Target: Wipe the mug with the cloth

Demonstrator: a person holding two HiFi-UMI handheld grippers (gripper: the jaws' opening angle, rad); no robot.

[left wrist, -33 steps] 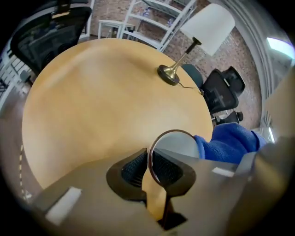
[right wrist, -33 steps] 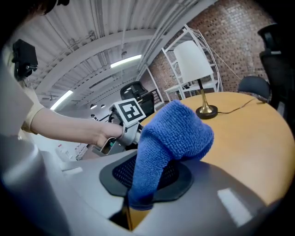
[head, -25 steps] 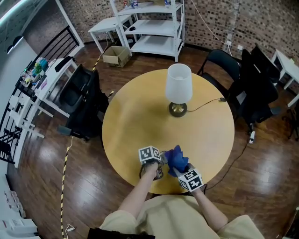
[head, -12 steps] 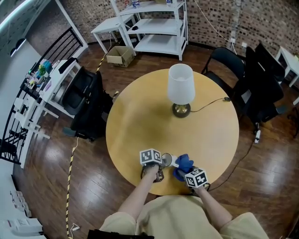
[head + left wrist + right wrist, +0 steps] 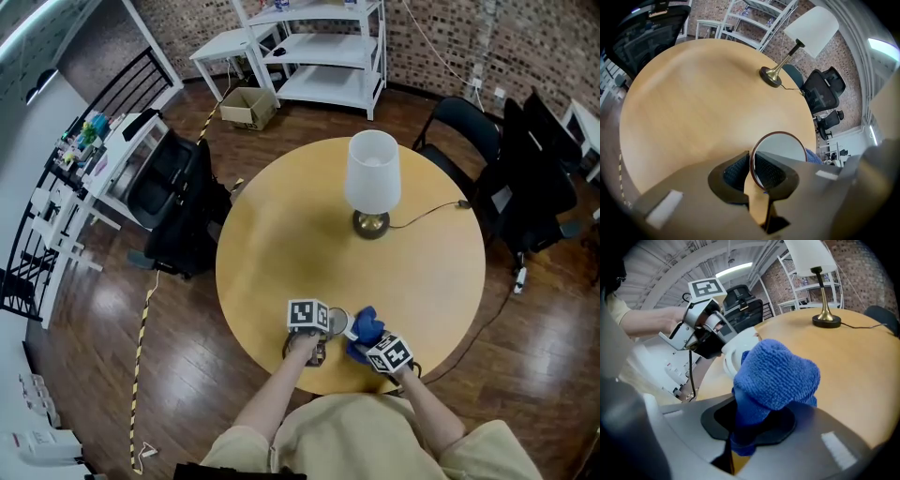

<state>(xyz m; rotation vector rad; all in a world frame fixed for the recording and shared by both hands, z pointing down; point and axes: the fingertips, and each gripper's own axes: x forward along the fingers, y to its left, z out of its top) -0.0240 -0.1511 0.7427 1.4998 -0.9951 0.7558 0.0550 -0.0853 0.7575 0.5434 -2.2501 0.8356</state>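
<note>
Near the table's (image 5: 272,234) edge, left claw (image 5: 752,169) grips the mug (image 5: 782,149), right claw (image 5: 750,423) the cloth (image 5: 780,373), lamp (image 5: 372,173) beyond.

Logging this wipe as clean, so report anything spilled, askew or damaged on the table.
Nothing stands out. The left gripper is shut on the rim of the mug, the right gripper holds the blue cloth up to the mug, the lamp stands upright, and the table shows no spill.
</note>
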